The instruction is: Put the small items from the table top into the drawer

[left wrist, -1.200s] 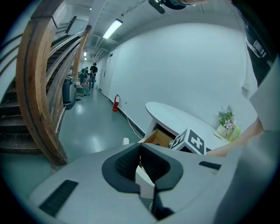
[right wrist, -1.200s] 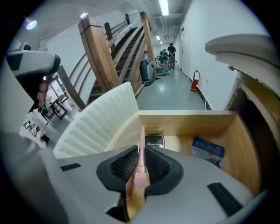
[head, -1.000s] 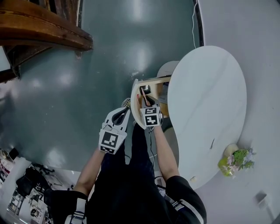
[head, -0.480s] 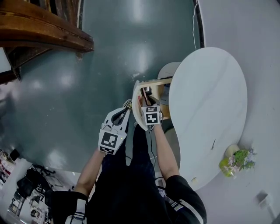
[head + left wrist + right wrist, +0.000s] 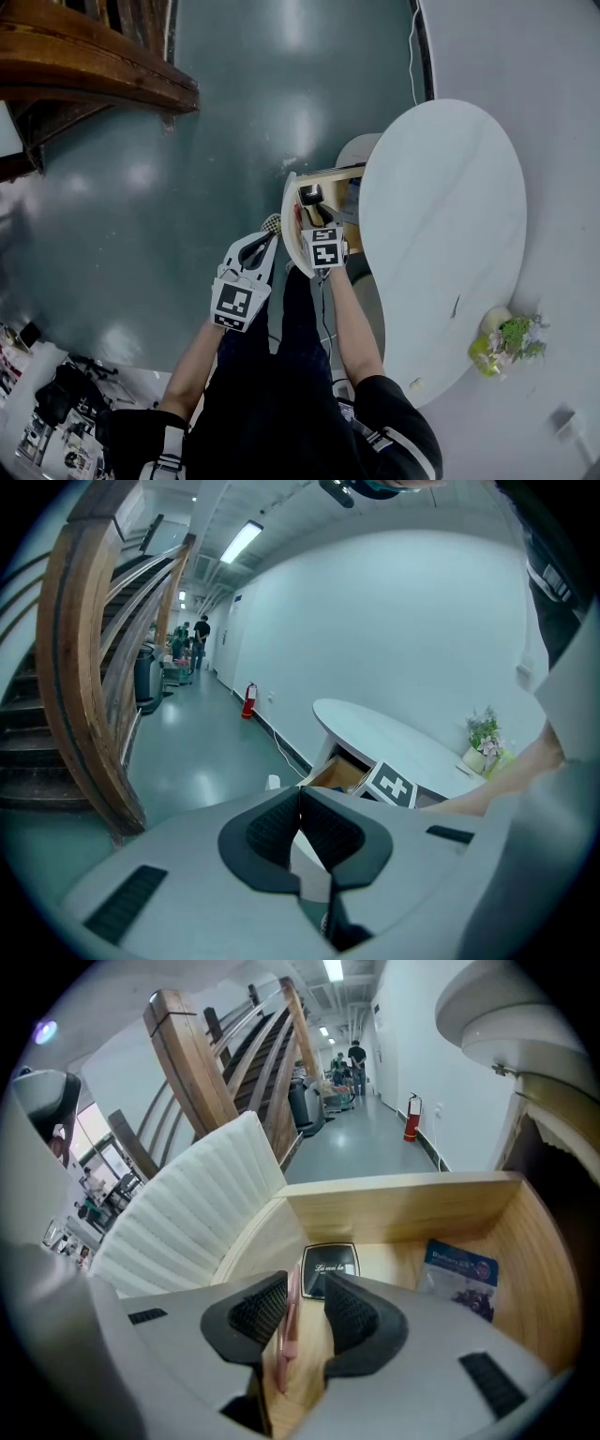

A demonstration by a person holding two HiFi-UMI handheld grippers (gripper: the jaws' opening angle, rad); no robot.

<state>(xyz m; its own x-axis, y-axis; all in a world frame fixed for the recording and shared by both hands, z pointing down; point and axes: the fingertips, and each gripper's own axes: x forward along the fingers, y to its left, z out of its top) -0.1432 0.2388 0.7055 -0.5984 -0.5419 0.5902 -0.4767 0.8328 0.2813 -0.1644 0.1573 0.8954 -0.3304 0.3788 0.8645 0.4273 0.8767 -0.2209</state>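
The right claw [image 5: 305, 1290] is held above the open drawer [image 5: 403, 1206] and is pointed steeply down into it. Its jaws have just been opening and are now spread. A thin pink stick [image 5: 289, 1324] is seen between them. It leans against one pad [image 5: 261, 1312] only, so it is judged to be released, not pinched. Whether its lower end rests on the wooden bottom cannot be told. A black compact [image 5: 330, 1267] and a blue packet [image 5: 457, 1277] are already laid on the drawer bottom, apart from each other.

The left claw [image 5: 300, 797] hangs aside over the floor [image 5: 234, 122]. Its jaws are pressed together and nothing is between them.

To do this step well, the jaws should be opened a little more, until the stick is free of the pad. Then the claw should be lifted straight back along its own line, so that the stick is not dragged out or flicked onto the compact. Sideways motion should be avoided, because the ribbed drawer front is near.

On the table [image 5: 441, 234] a small dark thing [image 5: 456, 307] and flowers [image 5: 511, 339] are seen. The dark thing is probably to be fetched next.
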